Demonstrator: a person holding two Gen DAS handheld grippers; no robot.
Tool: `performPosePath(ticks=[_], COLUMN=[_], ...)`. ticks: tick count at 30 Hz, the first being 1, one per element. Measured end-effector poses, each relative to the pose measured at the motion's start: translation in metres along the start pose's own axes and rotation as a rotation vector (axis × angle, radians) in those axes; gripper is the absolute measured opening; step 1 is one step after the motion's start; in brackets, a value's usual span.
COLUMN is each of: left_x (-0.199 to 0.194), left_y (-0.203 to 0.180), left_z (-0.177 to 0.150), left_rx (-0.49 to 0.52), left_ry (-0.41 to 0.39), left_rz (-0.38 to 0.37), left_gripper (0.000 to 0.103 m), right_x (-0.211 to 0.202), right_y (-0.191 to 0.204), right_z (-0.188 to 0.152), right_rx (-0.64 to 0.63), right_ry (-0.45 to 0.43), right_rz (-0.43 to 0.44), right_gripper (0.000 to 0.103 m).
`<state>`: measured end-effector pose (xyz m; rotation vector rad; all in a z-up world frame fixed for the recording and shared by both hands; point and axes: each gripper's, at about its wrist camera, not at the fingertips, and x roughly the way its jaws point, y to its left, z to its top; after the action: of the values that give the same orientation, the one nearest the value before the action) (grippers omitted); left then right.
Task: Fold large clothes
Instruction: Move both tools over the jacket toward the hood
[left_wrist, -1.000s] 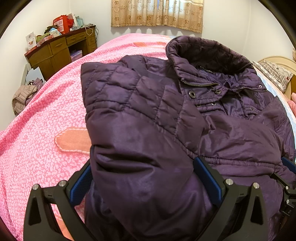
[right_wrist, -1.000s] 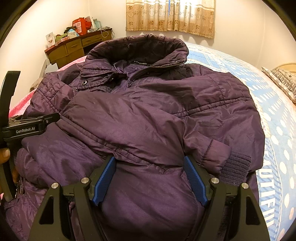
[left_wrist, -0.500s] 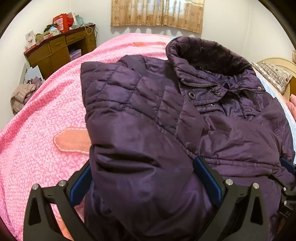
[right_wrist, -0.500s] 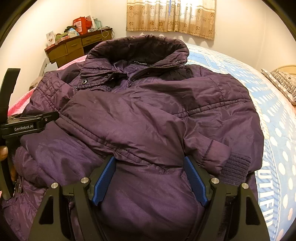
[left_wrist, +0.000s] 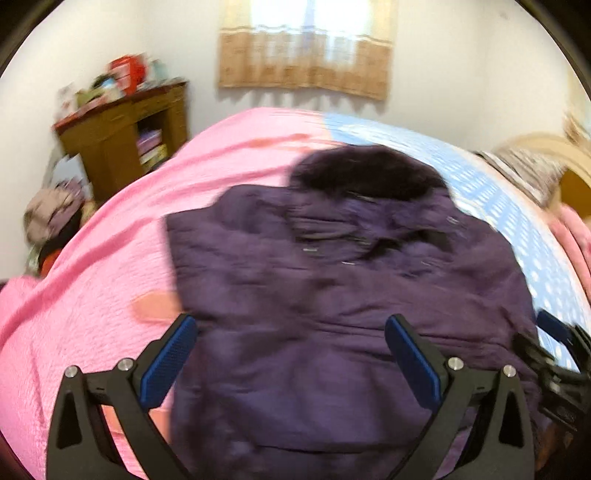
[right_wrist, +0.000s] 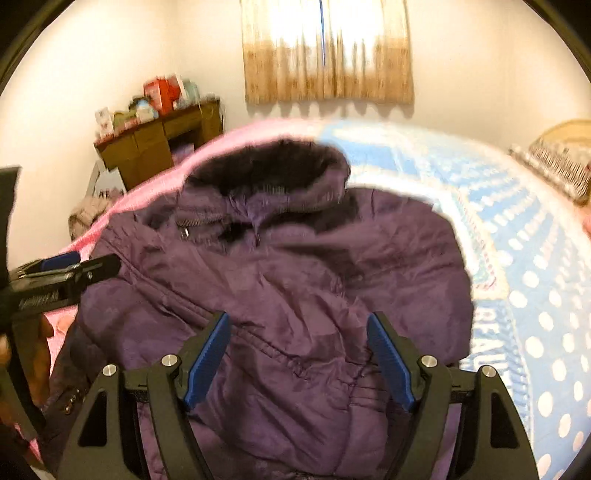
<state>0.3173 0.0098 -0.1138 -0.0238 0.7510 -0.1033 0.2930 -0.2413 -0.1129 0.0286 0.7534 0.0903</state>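
A purple padded jacket (right_wrist: 280, 295) lies folded on the bed (left_wrist: 92, 295), collar toward the curtained window (right_wrist: 327, 51). Both tools hang above it with jaws spread wide and nothing between the pads: the left tool (left_wrist: 291, 358) over its left side, the right tool (right_wrist: 299, 354) over its lower part.

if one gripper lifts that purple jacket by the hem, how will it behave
The purple jacket looks puffy and quilted, so it will probably sag and unfold rather than hold shape. Its shiny shell may slip between pads. Its bulk suggests some weight for one grip.
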Motion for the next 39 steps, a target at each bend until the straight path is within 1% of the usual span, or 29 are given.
performPosePath(ticks=[1,2,3,4,5,6,8,12,15,16,17,18,19,20,21,22,24,25,26,27,28,29,30,32,35,36,39], left_x=[0.004,0.014,0.02,0.035,0.046,0.053,0.056,0.06,0.057,0.052,0.048,0.041,0.031,0.017,0.007,-0.001,-0.008,-0.009,-0.007,-0.001,0.006,0.017,0.027,0.055,0.086,0.094,0.118], left_y=[-0.01,-0.025,-0.032,-0.042,-0.045,-0.047,-0.045,-0.038,-0.039,-0.039,-0.042,-0.042,-0.04,-0.035,-0.03,-0.026,-0.016,-0.011,-0.009,-0.008,-0.009,-0.011,-0.01,-0.011,-0.01,-0.01,-0.013], left_z=[-0.002,-0.006,-0.01,-0.018,-0.024,-0.031,-0.036,-0.036,-0.035,-0.034,-0.032,-0.03,-0.026,-0.019,-0.011,0.0,0.023,0.037,0.053,0.07,0.079,0.095,0.103,0.125,0.141,0.144,0.152], left_rx=[0.026,0.08,0.108,0.153,0.182,0.196,0.19,0.149,0.166,0.184,0.202,0.216,0.228,0.226,0.215,0.196,0.162,0.146,0.141,0.15,0.161,0.178,0.183,0.187,0.178,0.179,0.185], left_ry=[0.007,0.027,0.043,0.079,0.107,0.11,0.075,0.086,0.09,0.096,0.098,0.096,0.082,0.049,0.025,0.005,-0.029,-0.042,-0.056,-0.062,-0.07,-0.086,-0.086,-0.054,-0.032,-0.019,0.003], left_rz=[-0.002,0.012,0.031,0.068,0.092,0.102,0.101,0.073,0.068,0.055,0.044,0.036,0.027,0.007,-0.015,-0.036,-0.058,-0.067,-0.073,-0.067,-0.05,-0.009,0.004,-0.001,0.038,0.037,0.041], left_gripper=[0.103,0.103,0.103,0.103,0.103,0.103,0.103,0.103,0.103,0.103,0.103,0.103,0.103,0.103,0.103,0.103,0.103,0.103,0.103,0.103,0.103,0.103,0.103,0.103,0.103,0.103,0.103], right_x=[0.011,0.016,0.022,0.028,0.033,0.034,0.04,0.044,0.041,0.037,0.031,0.023,0.015,0.005,0.001,-0.006,-0.012,-0.011,-0.007,0.002,0.008,0.017,0.03,0.059,0.087,0.1,0.125], right_y=[-0.004,-0.004,-0.005,-0.005,-0.004,0.0,-0.002,0.0,0.001,0.002,0.005,0.004,0.001,-0.006,-0.008,-0.012,-0.019,-0.022,-0.024,-0.024,-0.025,-0.024,-0.024,-0.03,-0.037,-0.037,-0.036], right_z=[-0.003,-0.006,-0.011,-0.016,-0.021,-0.023,-0.024,-0.028,-0.027,-0.028,-0.025,-0.021,-0.016,-0.007,0.001,0.012,0.037,0.055,0.071,0.09,0.102,0.114,0.129,0.158,0.182,0.191,0.203], right_rx=[-0.007,-0.015,-0.026,-0.04,-0.068,-0.088,-0.089,-0.09,-0.095,-0.107,-0.13,-0.137,-0.126,-0.103,-0.095,-0.095,-0.095,-0.09,-0.093,-0.114,-0.135,-0.154,-0.162,-0.131,-0.118,-0.122,-0.149], right_ry=[0.032,0.047,0.069,0.09,0.095,0.089,0.093,0.092,0.095,0.104,0.119,0.127,0.125,0.105,0.087,0.057,0.004,-0.021,-0.025,-0.03,-0.042,-0.05,-0.042,-0.014,-0.007,0.003,0.034], right_rz=[-0.004,-0.004,-0.002,-0.005,-0.017,-0.026,-0.024,-0.03,-0.013,-0.005,0.01,0.044,0.083,0.125,0.138,0.147,0.137,0.143,0.141,0.113,0.086,0.064,0.058,0.086,0.068,0.067,0.063], right_gripper=[0.076,0.076,0.076,0.076,0.077,0.077,0.078,0.08,0.081,0.081,0.081,0.081,0.081,0.081,0.081,0.081,0.081,0.081,0.081,0.081,0.081,0.081,0.081,0.081,0.081,0.081,0.081])
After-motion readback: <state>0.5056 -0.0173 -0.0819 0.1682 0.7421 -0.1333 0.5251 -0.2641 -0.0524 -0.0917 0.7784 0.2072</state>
